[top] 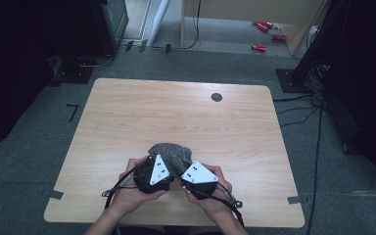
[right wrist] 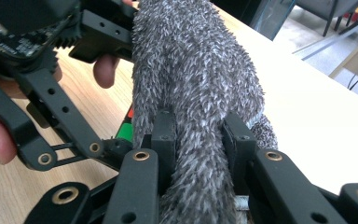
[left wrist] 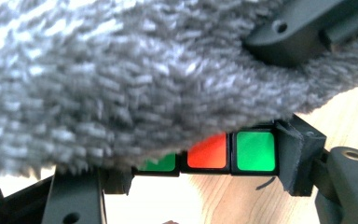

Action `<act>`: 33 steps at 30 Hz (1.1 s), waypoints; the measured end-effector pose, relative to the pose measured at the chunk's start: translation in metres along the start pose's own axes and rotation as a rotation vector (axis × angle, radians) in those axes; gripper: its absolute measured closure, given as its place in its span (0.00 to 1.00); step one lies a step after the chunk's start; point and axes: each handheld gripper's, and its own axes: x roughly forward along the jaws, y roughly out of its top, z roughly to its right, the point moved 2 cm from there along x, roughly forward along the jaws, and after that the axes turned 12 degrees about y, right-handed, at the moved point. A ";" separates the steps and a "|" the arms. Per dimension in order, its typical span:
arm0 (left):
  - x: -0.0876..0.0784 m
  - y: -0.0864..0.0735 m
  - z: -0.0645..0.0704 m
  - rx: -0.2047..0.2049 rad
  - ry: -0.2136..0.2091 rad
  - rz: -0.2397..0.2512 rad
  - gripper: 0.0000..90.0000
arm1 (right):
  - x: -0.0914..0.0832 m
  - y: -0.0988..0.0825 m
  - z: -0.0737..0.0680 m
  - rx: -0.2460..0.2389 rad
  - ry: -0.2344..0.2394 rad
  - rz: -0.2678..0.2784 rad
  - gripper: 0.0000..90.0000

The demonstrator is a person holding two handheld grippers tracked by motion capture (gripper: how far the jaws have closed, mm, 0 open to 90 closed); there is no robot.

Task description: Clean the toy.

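Near table [top: 127,117] edge: left gripper [left wrist: 186,186] clamps a cube [left wrist: 256,151], grey cloth [top: 170,152] draped over it. Right gripper [right wrist: 200,140] is closed on a cloth fold. Risk: pulling the cloth could drag the cube from the jaws, since pile hides the grip.

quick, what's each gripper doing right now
Left gripper: closed on the puzzle cube under the fuzzy grey cloth.
Right gripper: closed on the cloth.
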 end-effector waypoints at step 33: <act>-0.024 -0.007 -0.022 -0.101 -0.147 0.289 0.39 | -0.023 0.000 0.030 0.249 0.166 0.197 0.80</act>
